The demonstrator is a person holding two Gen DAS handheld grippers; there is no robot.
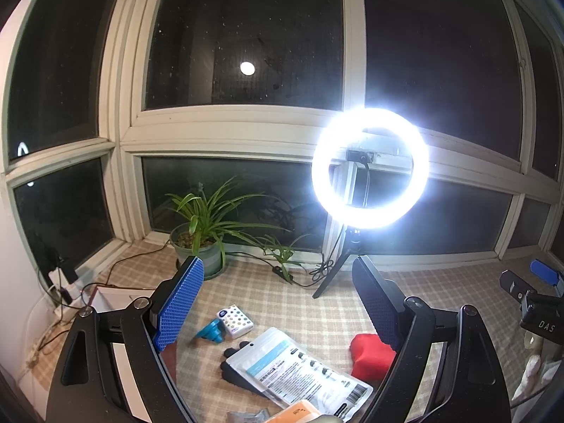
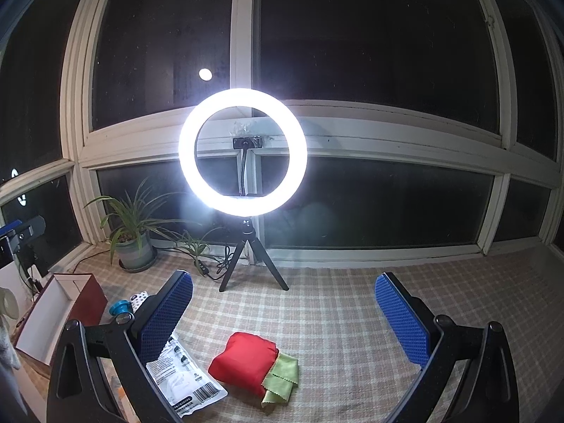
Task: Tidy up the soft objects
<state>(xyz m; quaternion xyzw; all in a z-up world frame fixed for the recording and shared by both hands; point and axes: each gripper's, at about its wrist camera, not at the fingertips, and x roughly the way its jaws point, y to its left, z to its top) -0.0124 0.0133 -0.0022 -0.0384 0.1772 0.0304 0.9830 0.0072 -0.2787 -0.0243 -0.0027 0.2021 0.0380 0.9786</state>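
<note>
A red soft pouch (image 2: 245, 361) lies on the checked cloth, with a green cloth (image 2: 282, 379) tucked at its right. My right gripper (image 2: 283, 320) is open and empty, held above and behind them. My left gripper (image 1: 278, 303) is open and empty above a clear plastic packet (image 1: 299, 370) that lies on a black glove (image 1: 234, 363). The red pouch (image 1: 370, 354) shows by the left gripper's right finger. A tissue pack (image 1: 235, 320) and a blue plastic piece (image 1: 210, 331) lie farther back. An orange item (image 1: 299, 412) sits at the bottom edge.
A red box with a white inside (image 2: 53, 317) stands open at the left. A lit ring light on a tripod (image 2: 243, 155) stands at the back by the window. A potted plant (image 2: 135, 246) and cables sit at the back left.
</note>
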